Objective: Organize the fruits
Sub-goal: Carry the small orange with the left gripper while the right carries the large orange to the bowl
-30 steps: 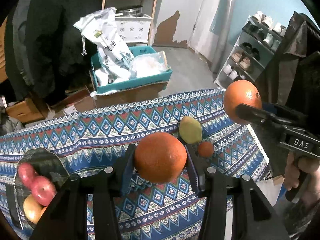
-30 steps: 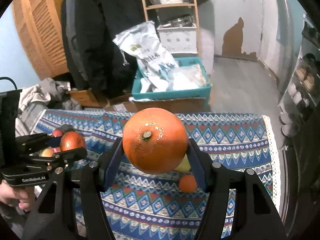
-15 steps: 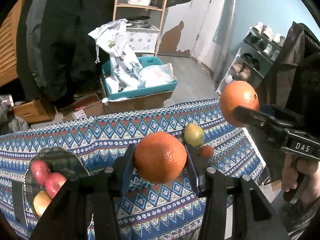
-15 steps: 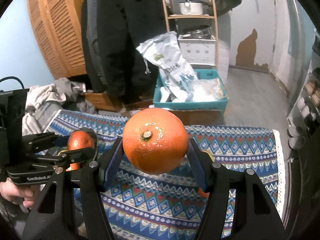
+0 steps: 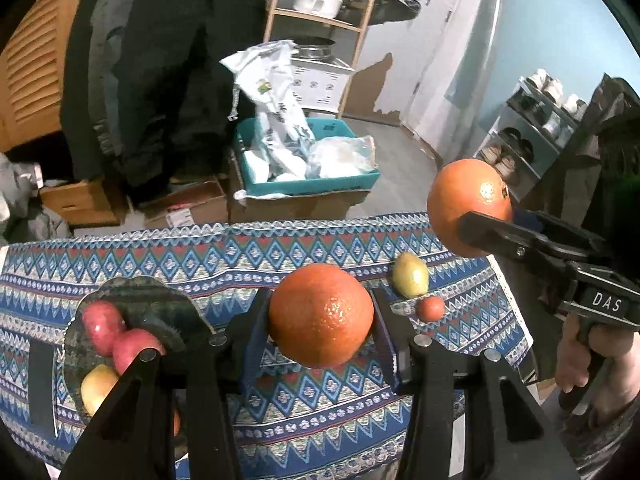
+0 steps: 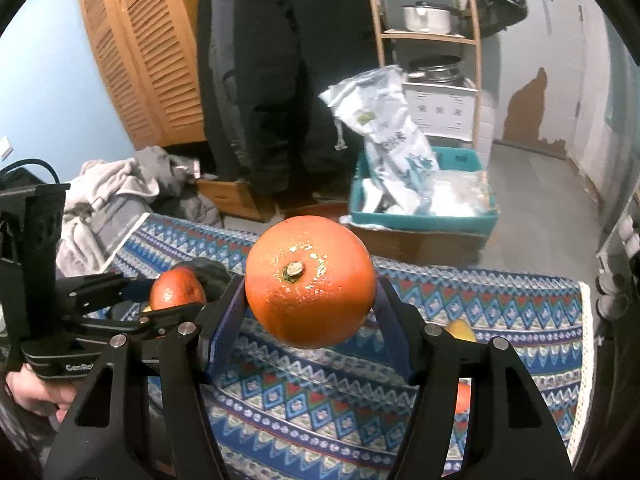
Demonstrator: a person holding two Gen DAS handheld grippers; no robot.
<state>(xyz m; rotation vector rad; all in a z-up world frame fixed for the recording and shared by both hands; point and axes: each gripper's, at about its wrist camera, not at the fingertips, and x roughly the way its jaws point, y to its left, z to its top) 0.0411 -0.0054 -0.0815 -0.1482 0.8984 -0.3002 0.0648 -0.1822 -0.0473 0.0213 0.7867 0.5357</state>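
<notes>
My left gripper (image 5: 320,316) is shut on an orange (image 5: 321,315) and holds it above the patterned tablecloth (image 5: 304,256). My right gripper (image 6: 310,284) is shut on a second orange (image 6: 310,282), also in the air; it shows at the right of the left wrist view (image 5: 469,213). A dark bowl (image 5: 152,300) at the left of the table holds two red apples (image 5: 102,326) and a yellow fruit (image 5: 96,388). A green-yellow pear (image 5: 409,280) and a small orange fruit (image 5: 430,308) lie on the cloth at the right.
Behind the table stand a teal crate (image 5: 308,186) with plastic bags on a cardboard box, a wooden shelf (image 5: 320,16) with pots, and a dark hanging coat (image 5: 168,72). A shoe rack (image 5: 532,128) stands at the right. Clothes (image 6: 112,184) are piled at the left.
Both grippers have moved left and pulled back with their oranges. The bowl has come further into the left wrist view; the pear and small fruit have shifted right.
</notes>
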